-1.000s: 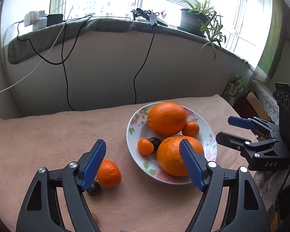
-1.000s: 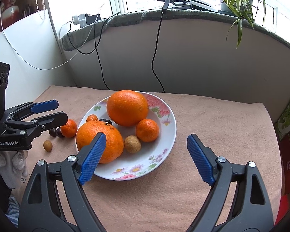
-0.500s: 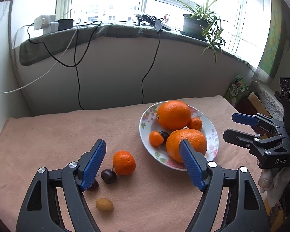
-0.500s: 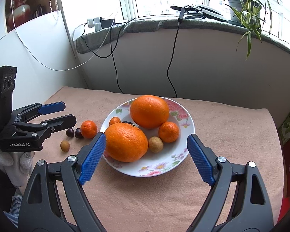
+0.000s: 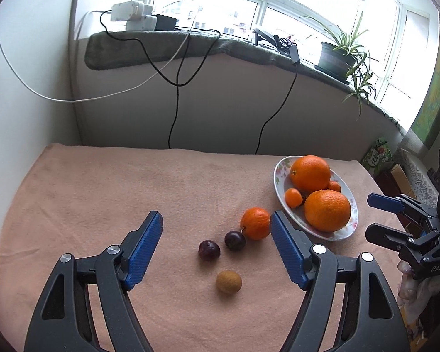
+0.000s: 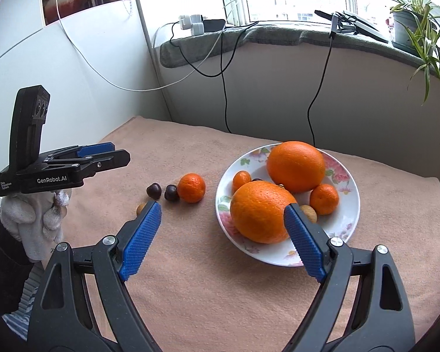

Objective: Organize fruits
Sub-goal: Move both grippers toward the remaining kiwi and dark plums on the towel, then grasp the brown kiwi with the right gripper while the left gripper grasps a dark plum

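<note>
On the pink cloth lie a loose tangerine, two dark plums and a small brown fruit. My left gripper hovers over them. Its jaws are closing, wide apart, with nothing pressed between the pads. To the right, the flowered plate holds two big oranges and small tangerines. My right gripper stands open above the plate's near left edge, holding nothing. The near orange sits just beyond its right finger.
A wall with hanging cables rises behind the table, under a windowsill with a potted plant. A white panel closes the left side. A gloved hand holds the left gripper. Boxes stand past the table's right edge.
Both views have swung left and drawn back, so the plate sits further right. The loose fruits have come between my left fingers in view, and the left jaws have narrowed slightly.
</note>
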Motion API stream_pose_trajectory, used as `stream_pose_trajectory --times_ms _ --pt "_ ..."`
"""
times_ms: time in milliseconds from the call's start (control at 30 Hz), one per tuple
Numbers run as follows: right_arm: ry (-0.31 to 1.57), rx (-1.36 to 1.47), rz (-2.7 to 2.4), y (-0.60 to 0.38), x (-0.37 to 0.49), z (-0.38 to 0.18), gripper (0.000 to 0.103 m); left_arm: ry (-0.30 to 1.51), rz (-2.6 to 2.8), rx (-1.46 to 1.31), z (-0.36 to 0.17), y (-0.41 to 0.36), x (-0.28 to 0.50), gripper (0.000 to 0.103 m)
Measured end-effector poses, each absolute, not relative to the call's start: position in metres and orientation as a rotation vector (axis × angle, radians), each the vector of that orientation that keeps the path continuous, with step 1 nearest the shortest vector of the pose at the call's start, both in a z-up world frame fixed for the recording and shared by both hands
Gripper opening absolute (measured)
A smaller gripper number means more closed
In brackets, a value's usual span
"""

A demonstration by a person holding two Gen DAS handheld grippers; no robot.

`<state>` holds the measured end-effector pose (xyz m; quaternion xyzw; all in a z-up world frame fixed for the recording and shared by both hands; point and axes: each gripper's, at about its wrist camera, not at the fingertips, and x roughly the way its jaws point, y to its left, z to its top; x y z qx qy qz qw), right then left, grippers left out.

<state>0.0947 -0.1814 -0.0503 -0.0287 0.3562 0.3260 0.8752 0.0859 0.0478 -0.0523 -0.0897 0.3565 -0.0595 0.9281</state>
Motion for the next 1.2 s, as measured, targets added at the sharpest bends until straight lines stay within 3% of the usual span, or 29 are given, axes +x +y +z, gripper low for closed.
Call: stream_pose_trajectory --times_ms 300,600,700,833,967,1200 --pt "0.779 -0.105 0.78 -0.137 0.084 -0.065 0.088 0.793 -0.15 -0.239 -0.078 0.064 0.08 0.051" --pt "0.821 -0.123 0.847 -0.104 0.08 -0.083 0.086 0.851 -0.191 -0.26 -0.1 0.061 0.083 0.042" --pt "0.844 -0.137 0.867 -0.093 0.08 -0.09 0.078 0.866 -0.202 -0.273 -0.105 0.061 0.087 0.034" --pt "0.862 -0.154 0.885 -0.08 0.081 -0.097 0.077 0.875 -0.213 -0.292 -0.109 0.063 0.092 0.034" --pt "0.885 -0.172 0.897 -0.068 0.086 -0.105 0.06 0.879 -0.218 -0.297 -0.109 0.063 0.097 0.034" --pt "0.901 -0.192 0.902 -0.054 0.094 -0.113 0.053 0.89 -0.231 -0.294 -0.111 0.065 0.102 0.034"
